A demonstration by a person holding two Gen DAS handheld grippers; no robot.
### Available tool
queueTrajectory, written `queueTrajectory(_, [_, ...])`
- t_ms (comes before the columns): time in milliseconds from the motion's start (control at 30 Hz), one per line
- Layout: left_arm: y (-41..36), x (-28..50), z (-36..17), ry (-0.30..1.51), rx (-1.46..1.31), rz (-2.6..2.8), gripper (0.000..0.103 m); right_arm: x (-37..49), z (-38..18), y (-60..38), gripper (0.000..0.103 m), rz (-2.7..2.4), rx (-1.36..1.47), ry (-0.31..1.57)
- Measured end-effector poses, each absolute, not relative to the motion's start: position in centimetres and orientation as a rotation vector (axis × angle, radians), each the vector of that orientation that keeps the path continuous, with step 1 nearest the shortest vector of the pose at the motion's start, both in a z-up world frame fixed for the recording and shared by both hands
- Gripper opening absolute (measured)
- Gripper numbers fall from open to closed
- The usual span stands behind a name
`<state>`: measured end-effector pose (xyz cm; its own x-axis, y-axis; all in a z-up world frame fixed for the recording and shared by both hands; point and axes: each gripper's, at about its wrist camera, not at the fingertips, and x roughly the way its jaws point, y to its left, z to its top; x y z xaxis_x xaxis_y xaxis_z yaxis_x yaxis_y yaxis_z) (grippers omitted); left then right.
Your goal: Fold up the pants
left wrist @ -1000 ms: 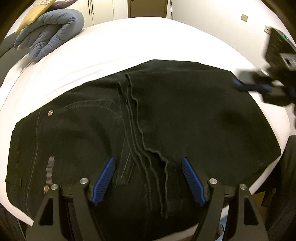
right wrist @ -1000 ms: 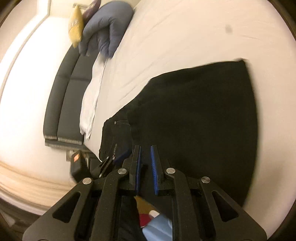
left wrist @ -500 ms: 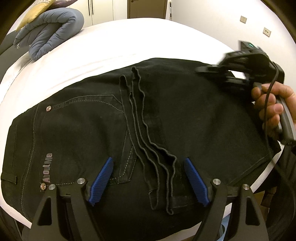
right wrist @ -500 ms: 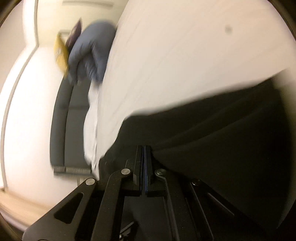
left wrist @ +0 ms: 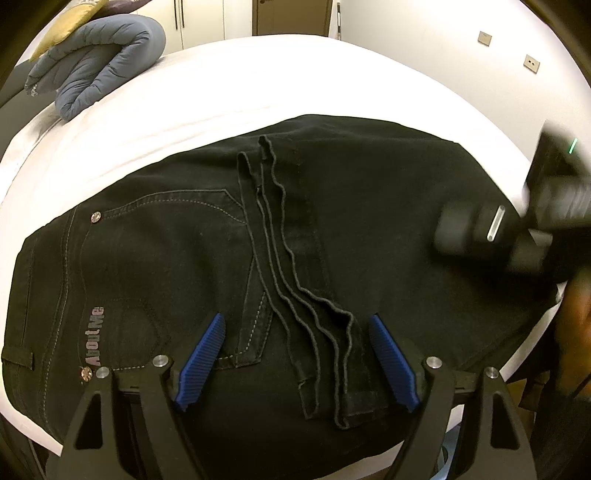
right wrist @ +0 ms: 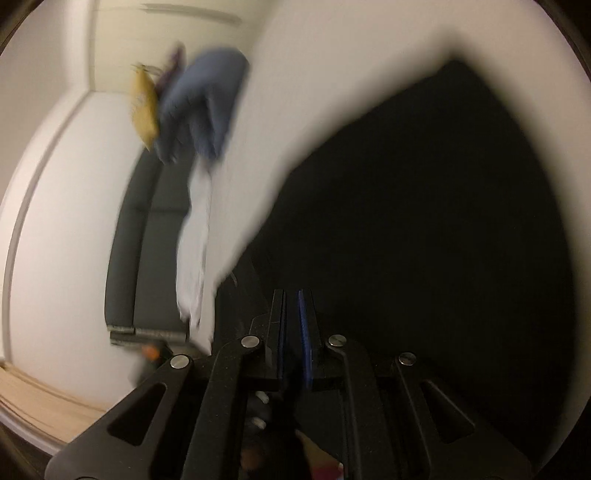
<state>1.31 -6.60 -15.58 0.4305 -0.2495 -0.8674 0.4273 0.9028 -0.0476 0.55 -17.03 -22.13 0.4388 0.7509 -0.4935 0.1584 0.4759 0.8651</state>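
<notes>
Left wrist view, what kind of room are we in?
Probably a bedroom: black denim pants lie on a white-sheeted bed, a folded grey-blue quilted duvet sits at its far corner, and closet-style doors line the back wall.

The black pants lie flat and folded along the near edge of the white bed, waistband and stitched, riveted back pocket toward its left edge, their four wavy leg hems stacked across the middle.
</notes>
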Motion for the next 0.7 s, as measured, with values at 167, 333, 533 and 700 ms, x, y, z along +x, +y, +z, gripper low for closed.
queueTrajectory(167, [-5.9, 1.4, -15.4, 1.039, 0.164, -0.440, 0.083, -0.9, -22.3, -15.4, 0.000, 0.487, 0.973, 1.115])
queueTrajectory(333, [-5.6, 1.6, -15.3, 1.042, 0.167, -0.447, 0.083, -5.0, -22.8, -17.0, 0.000, 0.467, 0.987, 1.148])
queueTrajectory(533, [-6.1, 2.2, -10.5, 0.983, 0.068, -0.458, 0.072, -10.4, -21.4, -20.0, 0.008, 0.360, 0.921, 1.202])
queueTrajectory(700, [-10.1, 4.0, -11.1, 1.010, -0.228, -0.688, 0.074, -9.8, -16.7, -23.9, 0.008, 0.412, 1.083, 0.869])
